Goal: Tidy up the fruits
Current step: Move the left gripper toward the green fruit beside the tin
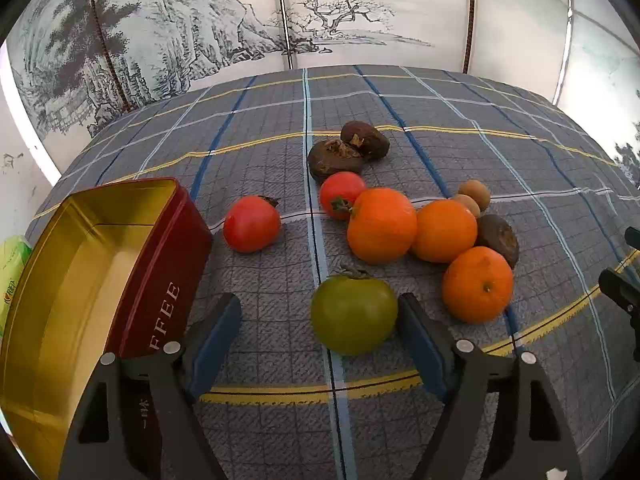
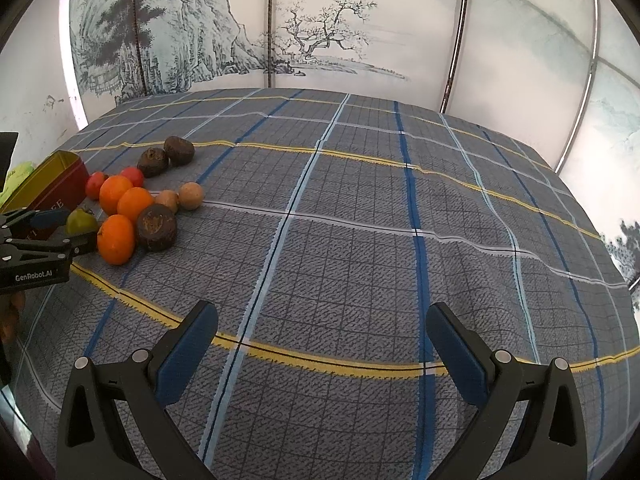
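My left gripper (image 1: 320,312) is open, its blue pads either side of a green tomato (image 1: 354,314) on the plaid cloth; the right pad is close to it, the left pad stands apart. Beyond lie two red tomatoes (image 1: 252,224), three oranges (image 1: 382,224), three dark brown fruits (image 1: 336,158) and two small tan fruits (image 1: 474,194). An open red tin with a gold inside (image 1: 80,264) stands left of the gripper. My right gripper (image 2: 322,328) is open and empty over bare cloth. The fruit pile (image 2: 132,208) and the left gripper (image 2: 60,232) show at its far left.
A plaid cloth (image 2: 360,220) covers the table. A folding screen painted with trees and hills (image 1: 320,20) stands behind the table's far edge. A green packet (image 1: 10,268) lies left of the tin.
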Demonstrator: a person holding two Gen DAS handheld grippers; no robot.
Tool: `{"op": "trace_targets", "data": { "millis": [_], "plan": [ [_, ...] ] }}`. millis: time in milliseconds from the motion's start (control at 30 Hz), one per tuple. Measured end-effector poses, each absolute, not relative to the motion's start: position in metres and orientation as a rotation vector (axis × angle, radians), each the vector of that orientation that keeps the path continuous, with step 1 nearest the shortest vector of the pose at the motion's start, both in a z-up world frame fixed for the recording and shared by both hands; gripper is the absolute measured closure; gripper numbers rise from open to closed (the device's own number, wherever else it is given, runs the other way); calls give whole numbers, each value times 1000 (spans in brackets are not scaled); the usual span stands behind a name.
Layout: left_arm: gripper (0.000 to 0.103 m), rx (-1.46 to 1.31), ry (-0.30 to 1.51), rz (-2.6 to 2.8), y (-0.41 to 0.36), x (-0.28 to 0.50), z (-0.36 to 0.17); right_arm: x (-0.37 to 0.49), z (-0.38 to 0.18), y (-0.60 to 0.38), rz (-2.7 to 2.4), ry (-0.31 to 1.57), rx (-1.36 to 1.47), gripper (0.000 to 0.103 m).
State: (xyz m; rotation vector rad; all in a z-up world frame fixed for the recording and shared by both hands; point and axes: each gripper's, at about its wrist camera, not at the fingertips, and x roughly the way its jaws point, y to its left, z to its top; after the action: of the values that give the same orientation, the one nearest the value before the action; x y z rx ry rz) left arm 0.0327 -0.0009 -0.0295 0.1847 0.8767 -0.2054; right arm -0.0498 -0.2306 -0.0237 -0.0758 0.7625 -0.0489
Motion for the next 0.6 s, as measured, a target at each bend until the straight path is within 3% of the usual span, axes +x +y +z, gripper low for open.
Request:
{"op": "trace_targets", "data": {
  "millis": [200, 333, 600],
  "plan": [
    [15, 191, 881, -181, 0, 35, -31, -50, -25, -230, -48, 764, -75, 0],
    [0, 173, 907, -168, 3, 39, -35, -49, -24, -230, -48, 765, -75, 0],
    [0, 98, 936, -172, 10, 41, -37, -48, -27, -231, -49, 766, -69, 0]
  ]
}}
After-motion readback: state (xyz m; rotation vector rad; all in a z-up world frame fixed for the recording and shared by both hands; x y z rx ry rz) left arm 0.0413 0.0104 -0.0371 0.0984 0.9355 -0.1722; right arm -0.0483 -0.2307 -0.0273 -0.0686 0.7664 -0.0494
